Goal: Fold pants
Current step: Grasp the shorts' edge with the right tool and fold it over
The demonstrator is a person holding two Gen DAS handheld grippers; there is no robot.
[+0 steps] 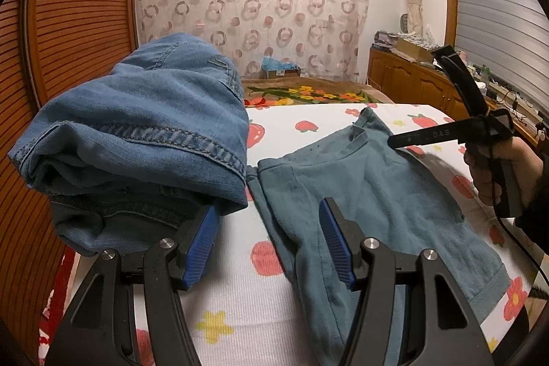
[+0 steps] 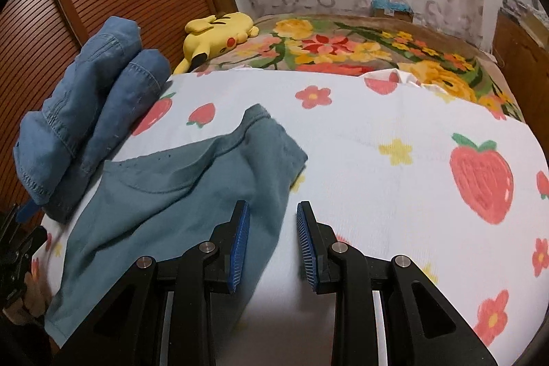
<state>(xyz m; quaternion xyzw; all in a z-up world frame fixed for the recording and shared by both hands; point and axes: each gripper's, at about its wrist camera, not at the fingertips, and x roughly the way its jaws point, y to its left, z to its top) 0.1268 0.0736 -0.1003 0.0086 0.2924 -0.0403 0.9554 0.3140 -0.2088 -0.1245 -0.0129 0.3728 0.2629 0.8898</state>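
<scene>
Teal pants [image 1: 394, 194] lie spread flat on the strawberry-print sheet [image 1: 240, 297], waistband toward the far side. My left gripper [image 1: 270, 204] is open above the sheet, its right pad over the pants' left edge and its left pad against a folded stack of blue jeans [image 1: 137, 126]. In the right wrist view the teal pants [image 2: 171, 194] reach under the left finger of my right gripper [image 2: 273, 206], whose jaws stand apart with only the pants' right edge and sheet [image 2: 377, 160] below them. A hand holds that gripper at the right of the left wrist view, one of its fingers [image 1: 422, 136] over the waistband.
The folded jeans [image 2: 96, 91] sit at the bed's left edge beside a slatted wooden door [image 1: 79, 6]. A yellow plush toy [image 2: 219, 33] and a floral blanket [image 2: 343, 47] lie beyond the sheet. A wooden cabinet [image 1: 411, 81] stands at the right wall.
</scene>
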